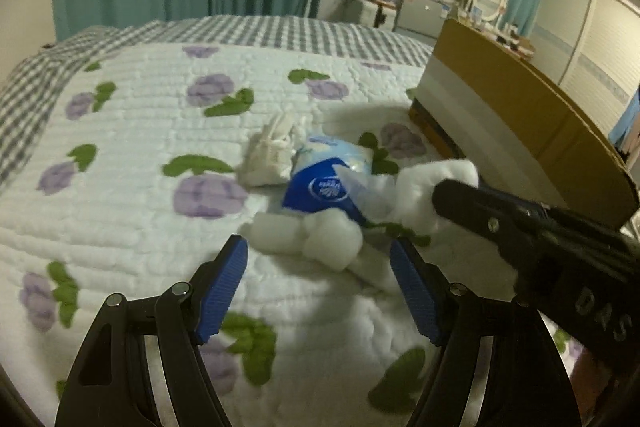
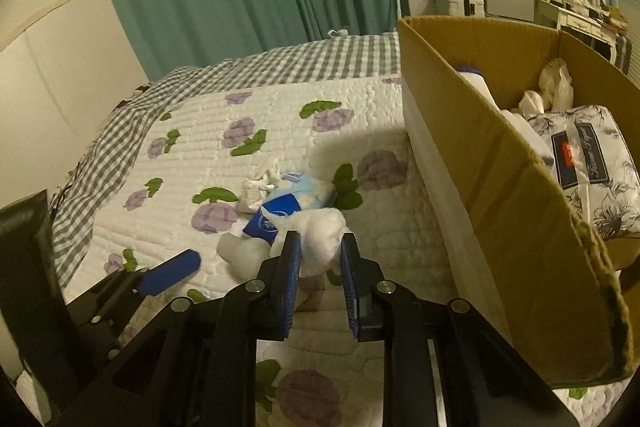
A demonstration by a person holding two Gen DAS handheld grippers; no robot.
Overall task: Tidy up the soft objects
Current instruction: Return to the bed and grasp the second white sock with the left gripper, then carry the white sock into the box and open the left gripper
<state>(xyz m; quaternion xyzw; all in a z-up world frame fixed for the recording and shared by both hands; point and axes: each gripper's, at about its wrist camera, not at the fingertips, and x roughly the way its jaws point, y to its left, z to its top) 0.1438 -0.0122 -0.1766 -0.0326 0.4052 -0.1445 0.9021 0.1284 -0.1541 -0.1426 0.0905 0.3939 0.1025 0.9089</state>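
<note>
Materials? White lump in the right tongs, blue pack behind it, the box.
White lump: looks like cotton wool or plush, fuzzy and matte. Blue pack: glossy plastic film, creased, likely tissues. Box: brown corrugated cardboard, raw frayed edge.

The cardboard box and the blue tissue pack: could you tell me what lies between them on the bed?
Only bare quilt shows between the tissue pack and the cardboard box, seen in the right wrist view.

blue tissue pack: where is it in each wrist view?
Left wrist: the blue tissue pack lies centre frame on the quilt, beyond the open left gripper.
Right wrist: the pack lies left of centre, just past the white plush.
Shared landmark: the cardboard box at right in both.
</note>
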